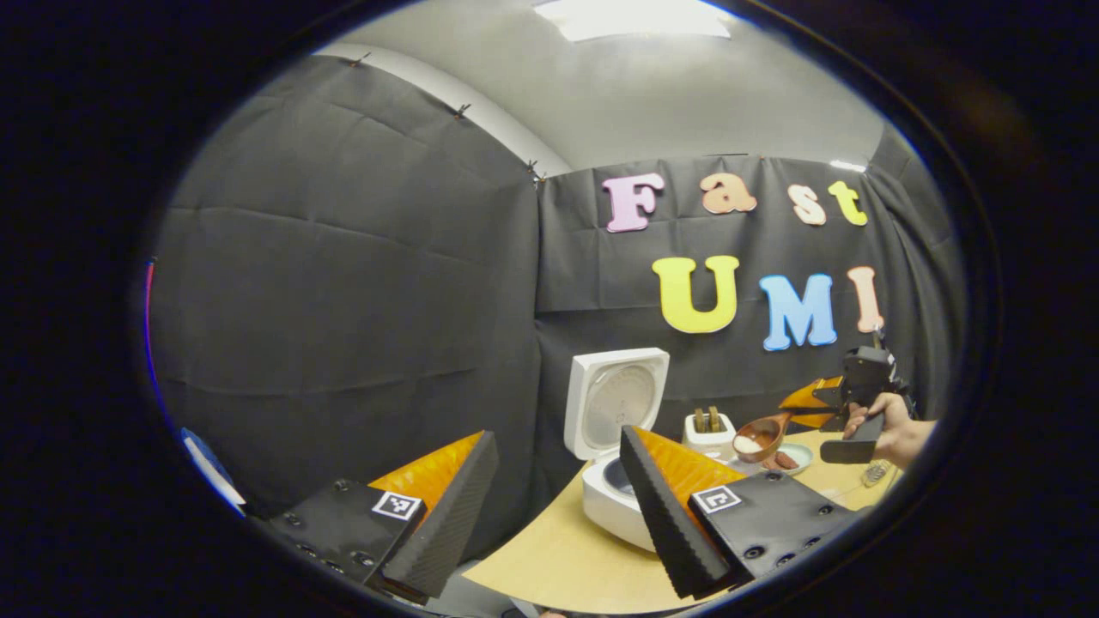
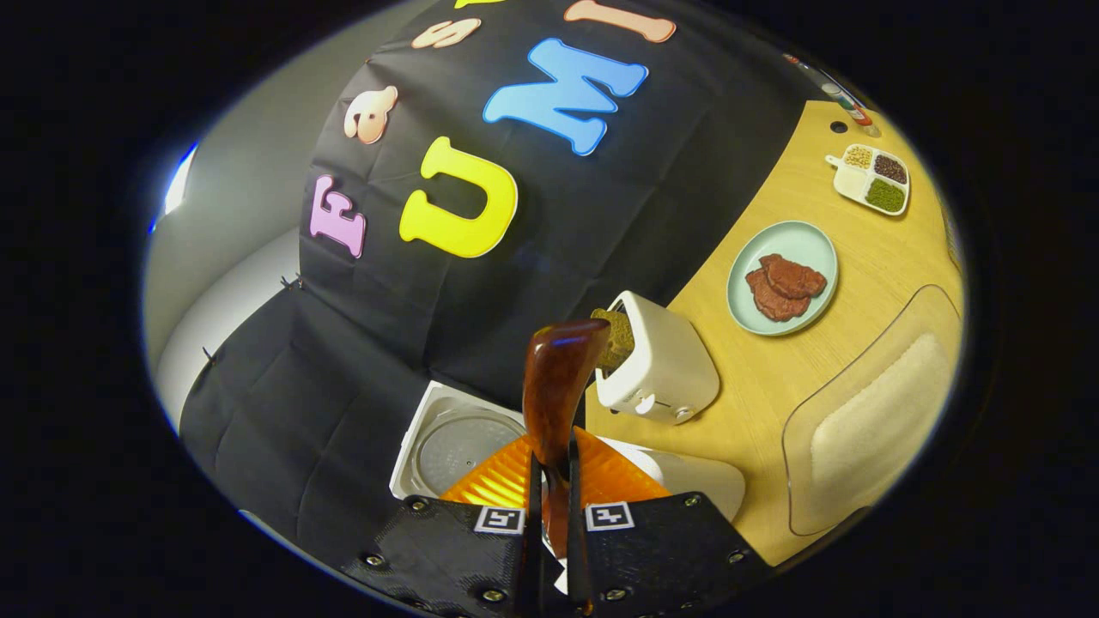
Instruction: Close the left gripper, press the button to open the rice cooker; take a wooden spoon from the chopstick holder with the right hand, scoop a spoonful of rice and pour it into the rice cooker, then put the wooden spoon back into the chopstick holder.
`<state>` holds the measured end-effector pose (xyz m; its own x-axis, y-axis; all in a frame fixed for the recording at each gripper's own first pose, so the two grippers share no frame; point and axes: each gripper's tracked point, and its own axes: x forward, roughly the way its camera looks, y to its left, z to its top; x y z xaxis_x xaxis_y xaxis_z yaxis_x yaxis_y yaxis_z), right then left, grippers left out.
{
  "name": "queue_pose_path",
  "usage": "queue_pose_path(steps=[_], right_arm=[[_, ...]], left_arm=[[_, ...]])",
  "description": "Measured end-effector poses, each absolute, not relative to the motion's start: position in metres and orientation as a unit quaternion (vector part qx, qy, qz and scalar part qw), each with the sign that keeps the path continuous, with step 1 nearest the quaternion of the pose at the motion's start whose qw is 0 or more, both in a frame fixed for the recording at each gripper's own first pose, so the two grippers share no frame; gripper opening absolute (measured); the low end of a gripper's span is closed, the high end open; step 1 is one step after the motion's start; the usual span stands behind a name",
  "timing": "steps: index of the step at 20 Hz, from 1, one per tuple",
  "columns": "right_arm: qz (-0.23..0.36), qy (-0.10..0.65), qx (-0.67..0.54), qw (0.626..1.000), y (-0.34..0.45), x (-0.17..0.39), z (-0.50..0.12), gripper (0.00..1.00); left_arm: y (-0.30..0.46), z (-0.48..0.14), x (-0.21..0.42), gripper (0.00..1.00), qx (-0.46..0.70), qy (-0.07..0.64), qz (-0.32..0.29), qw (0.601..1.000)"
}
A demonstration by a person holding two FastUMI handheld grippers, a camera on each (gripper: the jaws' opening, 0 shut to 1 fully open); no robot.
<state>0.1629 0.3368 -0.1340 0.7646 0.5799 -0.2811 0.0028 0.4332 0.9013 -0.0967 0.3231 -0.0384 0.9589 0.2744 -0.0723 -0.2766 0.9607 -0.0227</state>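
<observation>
The left gripper (image 1: 558, 506) hangs spread and empty beside the rice cooker (image 1: 614, 481), whose lid stands open. Farther right, the right gripper (image 2: 549, 506) pinches the wooden spoon (image 2: 556, 386), loaded with rice. Recommended: keep the bowl level until over the pot, then tip slowly.

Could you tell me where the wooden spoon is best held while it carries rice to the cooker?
Grip the wooden spoon at the far end of its handle, as the right gripper does now, fingers closing on its two flat sides. That probably keeps the loaded bowl level and well ahead, clear to reach over the open rice cooker.
</observation>
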Motion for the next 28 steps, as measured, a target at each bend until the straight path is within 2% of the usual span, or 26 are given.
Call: queue_pose_path(steps=[1, 3, 11, 13, 15, 16, 17, 21, 25, 28], right_arm=[[0.187, 0.294, 0.497, 0.795, 0.345, 0.165, -0.134, 0.11], [0.195, 0.298, 0.484, 0.799, 0.362, 0.17, -0.136, 0.11], [0.225, 0.308, 0.395, 0.836, 0.43, 0.191, -0.155, 0.11], [0.234, 0.305, 0.364, 0.849, 0.449, 0.196, -0.162, 0.11], [0.242, 0.301, 0.329, 0.862, 0.464, 0.2, -0.167, 0.11], [0.245, 0.299, 0.309, 0.869, 0.47, 0.202, -0.171, 0.11], [0.248, 0.299, 0.288, 0.876, 0.475, 0.205, -0.178, 0.11], [0.254, 0.304, 0.218, 0.892, 0.48, 0.207, -0.197, 0.11], [0.27, 0.284, 0.16, 0.906, 0.479, 0.202, -0.193, 0.11], [0.294, 0.239, 0.077, 0.922, 0.48, 0.195, -0.177, 0.11]], left_arm=[[0.329, -0.042, -0.099, 1.0, -0.017, 0.037, 0.146, 0.989], [0.34, -0.045, -0.11, 0.93, -0.02, 0.041, 0.16, 0.986], [0.375, -0.063, -0.143, 0.93, -0.037, 0.056, 0.209, 0.976], [0.381, -0.069, -0.151, 0.99, -0.041, 0.061, 0.219, 0.973], [0.386, -0.074, -0.155, 0.98, -0.043, 0.066, 0.229, 0.97], [0.389, -0.076, -0.156, 0.94, -0.043, 0.067, 0.233, 0.969], [0.392, -0.077, -0.155, 0.98, -0.043, 0.068, 0.238, 0.968], [0.394, -0.078, -0.16, 0.98, -0.044, 0.069, 0.248, 0.965], [0.392, -0.08, -0.155, 0.98, -0.049, 0.07, 0.246, 0.966], [0.387, -0.08, -0.151, 0.98, -0.047, 0.067, 0.24, 0.967]])
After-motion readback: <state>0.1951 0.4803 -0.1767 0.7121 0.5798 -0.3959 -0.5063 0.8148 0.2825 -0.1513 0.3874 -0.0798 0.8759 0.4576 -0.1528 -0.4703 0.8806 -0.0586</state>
